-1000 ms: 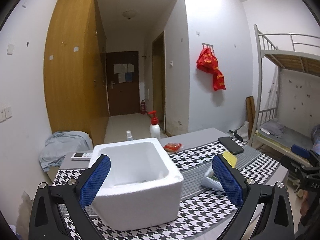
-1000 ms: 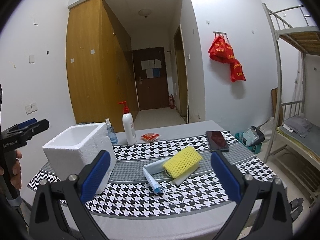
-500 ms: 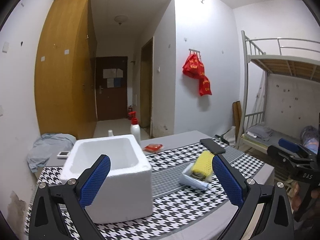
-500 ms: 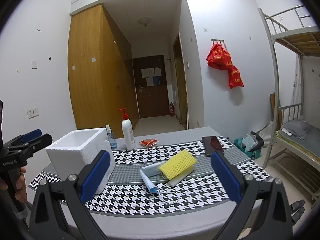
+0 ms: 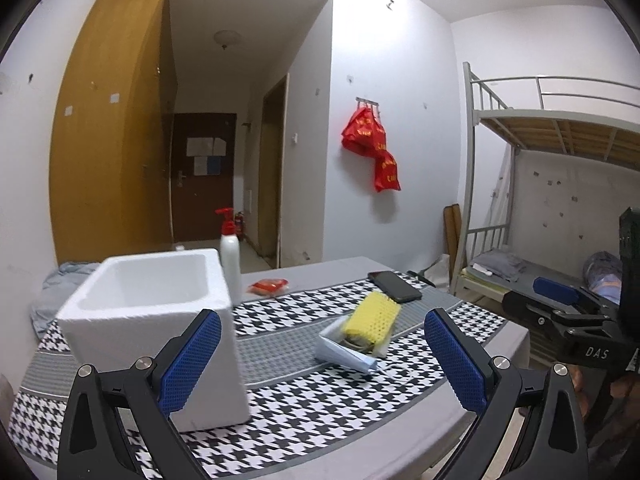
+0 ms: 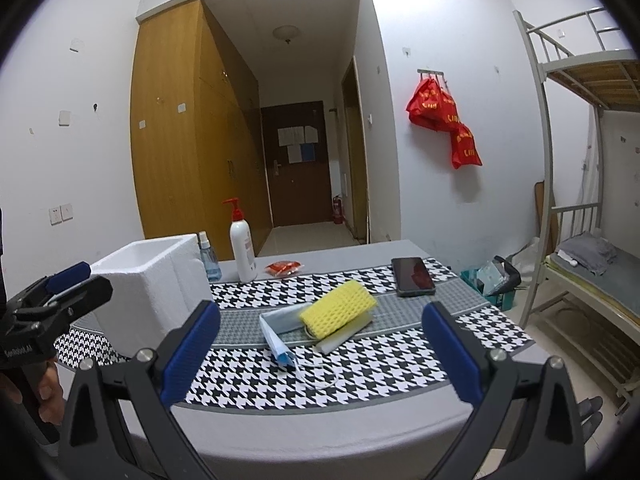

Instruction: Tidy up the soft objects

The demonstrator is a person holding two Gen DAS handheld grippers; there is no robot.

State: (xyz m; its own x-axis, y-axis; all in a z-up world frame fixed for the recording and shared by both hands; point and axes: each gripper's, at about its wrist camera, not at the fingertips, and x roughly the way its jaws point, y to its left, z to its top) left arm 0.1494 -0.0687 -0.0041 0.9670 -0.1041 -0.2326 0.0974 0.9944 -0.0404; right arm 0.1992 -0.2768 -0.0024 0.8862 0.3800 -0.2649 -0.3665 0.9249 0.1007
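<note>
Where the grey table (image 6: 320, 420) carries a black-and-white houndstooth runner (image 6: 360, 372), the room behind shows white walls, a tall wooden wardrobe (image 6: 180, 140), a corridor ending in a dark door (image 6: 298, 164), red bags (image 6: 444, 116) hung on a wall hook, and a metal bunk bed (image 6: 580, 160) at the right.

Items on the table:
- White foam box (image 5: 160, 312), open top, at the left end.
- Yellow sponge (image 6: 339, 308), mid-table, lying atop a folded blue face mask (image 6: 280, 328) and a white foam strip (image 6: 344, 334). Its long axis runs diagonally, near-left to far-right, the far end pointing toward the black phone (image 6: 412, 276).
- Mask ear loop trailing toward the near edge.
- White pump bottle (image 6: 242, 248) with red pump, small blue spray bottle (image 6: 209, 258) and red packet (image 6: 284, 268), along the far edge.

Left gripper (image 5: 322, 364): jaws spread wide, holding nothing, in front of the box and sponge.
Right gripper (image 6: 320, 356): jaws spread wide, empty, facing the sponge pile from the near edge.
</note>
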